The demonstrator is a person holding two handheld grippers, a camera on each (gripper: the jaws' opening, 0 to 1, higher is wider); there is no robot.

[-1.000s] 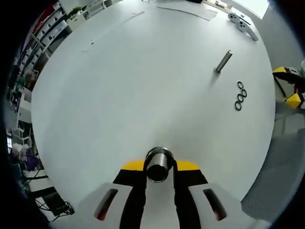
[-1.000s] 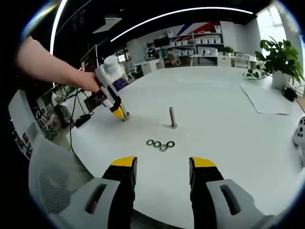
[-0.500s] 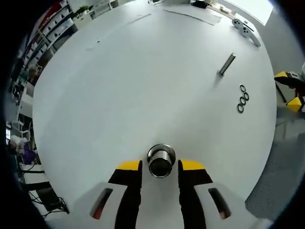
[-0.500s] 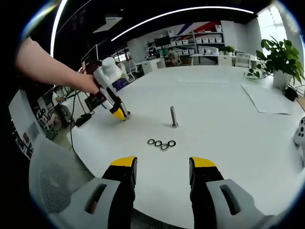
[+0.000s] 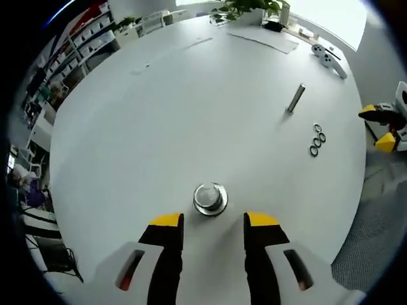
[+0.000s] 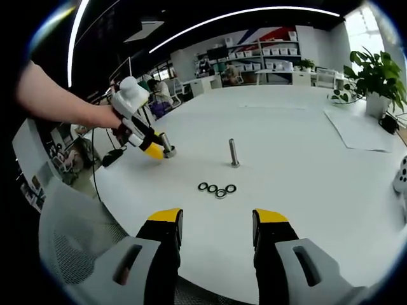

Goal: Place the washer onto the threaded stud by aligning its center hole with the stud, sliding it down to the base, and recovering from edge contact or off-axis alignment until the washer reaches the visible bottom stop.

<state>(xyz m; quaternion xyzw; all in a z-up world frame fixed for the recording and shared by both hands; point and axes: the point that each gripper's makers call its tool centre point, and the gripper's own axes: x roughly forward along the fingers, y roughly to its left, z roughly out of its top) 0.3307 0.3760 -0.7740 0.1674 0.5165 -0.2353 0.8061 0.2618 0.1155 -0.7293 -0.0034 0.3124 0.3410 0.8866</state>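
Pre-pick: both claws apart, empty.
Next, probably reaching right gripper (image 6: 213, 235) to washers (image 6: 217, 189) beside threaded stud (image 6: 234, 153); left gripper (image 5: 213, 223) behind metal cylinder (image 5: 209, 198).

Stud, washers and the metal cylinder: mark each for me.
stud (image 6: 234, 152), right gripper view, mid-shaft.
washers (image 6: 217, 189), right gripper view, middle ring of the row.
metal cylinder (image 5: 209, 198), left gripper view, its top face.

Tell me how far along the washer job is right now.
Done: a metal cylinder stands on the table, free of the open left gripper. In hand: nothing; the right gripper is open too. Left: all three washers lie beside the bare stud, none threaded on.
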